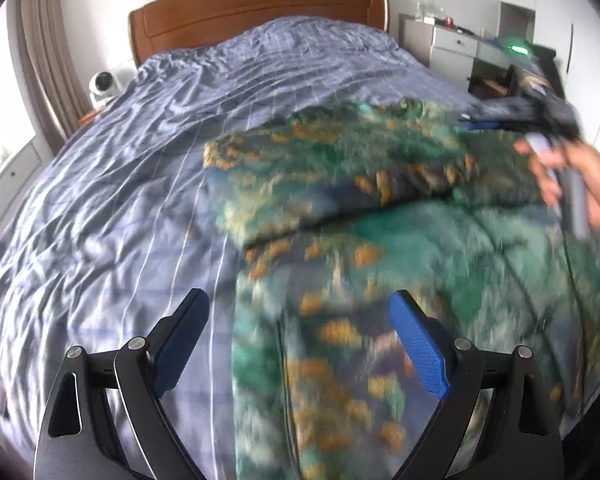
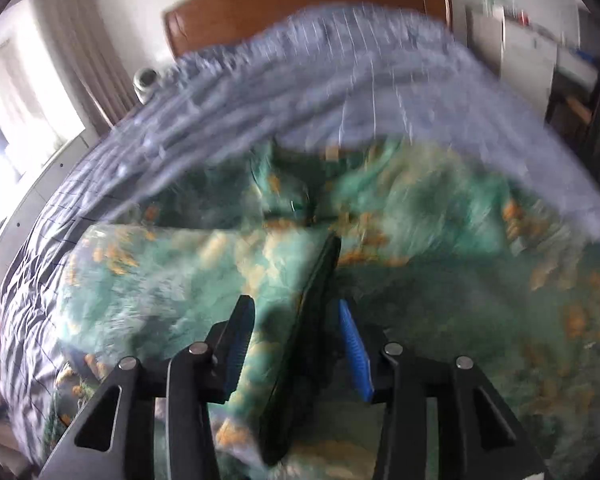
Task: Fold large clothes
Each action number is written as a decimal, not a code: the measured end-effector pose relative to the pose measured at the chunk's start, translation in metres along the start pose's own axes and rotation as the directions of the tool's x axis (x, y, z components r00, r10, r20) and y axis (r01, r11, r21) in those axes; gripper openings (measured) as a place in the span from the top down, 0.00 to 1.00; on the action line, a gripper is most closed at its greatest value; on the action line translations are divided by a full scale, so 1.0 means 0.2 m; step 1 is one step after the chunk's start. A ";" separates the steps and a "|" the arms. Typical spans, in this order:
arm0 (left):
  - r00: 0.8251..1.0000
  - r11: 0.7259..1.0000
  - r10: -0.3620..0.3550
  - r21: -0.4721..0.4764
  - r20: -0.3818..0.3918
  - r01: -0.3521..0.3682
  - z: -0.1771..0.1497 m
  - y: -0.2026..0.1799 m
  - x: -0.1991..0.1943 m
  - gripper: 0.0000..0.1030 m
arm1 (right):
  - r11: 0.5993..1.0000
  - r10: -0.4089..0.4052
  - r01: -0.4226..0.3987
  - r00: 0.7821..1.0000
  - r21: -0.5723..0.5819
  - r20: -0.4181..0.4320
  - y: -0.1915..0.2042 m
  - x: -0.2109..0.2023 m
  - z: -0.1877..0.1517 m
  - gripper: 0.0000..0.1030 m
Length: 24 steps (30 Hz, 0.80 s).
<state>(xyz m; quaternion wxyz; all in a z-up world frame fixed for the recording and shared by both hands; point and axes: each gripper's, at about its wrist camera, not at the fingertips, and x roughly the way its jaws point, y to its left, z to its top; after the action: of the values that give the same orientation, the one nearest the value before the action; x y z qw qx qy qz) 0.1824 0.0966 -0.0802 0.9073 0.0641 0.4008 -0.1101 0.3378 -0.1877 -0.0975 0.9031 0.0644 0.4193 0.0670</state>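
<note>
A large green garment with orange and blue print lies partly folded on the right side of the bed, a folded layer resting across its far half. My left gripper is open wide above the garment's near left edge, with nothing pressed between its fingers. In the right wrist view the garment fills the foreground. A raised fold with a dark edge stands between the fingers of my right gripper, whose pads stand apart and do not clamp it. The right gripper, held by a hand, also shows blurred over the garment's far right.
The bed carries a wrinkled blue checked sheet with a wooden headboard at the far end. A white round device stands left of the bed by the curtain. A white drawer cabinet stands at the far right.
</note>
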 end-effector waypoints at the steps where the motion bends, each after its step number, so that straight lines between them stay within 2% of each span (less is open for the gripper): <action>1: 1.000 1.000 -0.018 -0.008 0.008 0.018 0.08 0.01 0.05 0.10 | 0.999 0.020 -0.018 0.999 -0.038 0.040 0.03 -0.09 -0.01 0.57; 3: 0.999 0.999 -0.044 -0.021 0.006 0.045 0.20 0.03 0.16 0.10 | 0.990 0.095 -0.087 0.993 -0.111 0.070 0.10 -0.20 -0.03 0.57; 5: 0.997 0.996 -0.080 -0.041 0.000 0.079 0.31 0.04 0.28 0.10 | 0.971 0.183 -0.176 0.983 -0.159 0.030 0.16 -0.22 -0.06 0.57; 8: 0.993 0.994 -0.103 -0.049 -0.055 0.101 0.40 0.01 0.51 0.12 | 0.966 0.183 -0.186 0.982 -0.179 -0.037 0.19 -0.12 -0.09 0.57; 9: 0.992 0.995 -0.087 -0.052 -0.095 0.083 0.40 0.00 0.61 0.15 | 0.967 0.182 -0.189 0.982 -0.170 -0.056 0.19 -0.08 -0.10 0.57; 12: 0.975 0.997 -0.068 -0.061 -0.210 0.056 0.35 -0.01 0.82 0.12 | 0.976 0.176 -0.189 0.976 -0.106 -0.128 0.14 0.06 -0.17 0.57; 15: 0.976 0.998 -0.055 -0.048 -0.210 0.045 0.34 -0.05 0.85 0.07 | 0.978 0.188 -0.199 0.971 -0.060 -0.145 0.11 0.16 -0.22 0.58; 18: 0.969 0.998 -0.047 -0.055 -0.242 0.035 0.38 -0.06 0.83 0.07 | 0.978 0.202 -0.208 0.969 -0.027 -0.142 0.07 0.19 -0.23 0.58; 21: 0.978 0.992 -0.090 -0.103 -0.189 0.072 0.51 -0.04 0.75 0.07 | 0.977 0.210 -0.214 0.968 -0.015 -0.138 0.05 0.19 -0.24 0.58; 24: 0.986 0.989 -0.082 -0.132 -0.147 0.063 0.66 -0.02 0.78 0.07 | 0.978 0.206 -0.210 0.970 -0.017 -0.130 0.05 0.21 -0.25 0.58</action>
<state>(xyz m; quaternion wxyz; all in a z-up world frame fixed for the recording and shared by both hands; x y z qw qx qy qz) 0.3782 0.0432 -0.1070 0.8717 -0.0001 0.4769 -0.1124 0.3259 -0.1683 -0.1593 0.8632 0.0895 0.4662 0.1716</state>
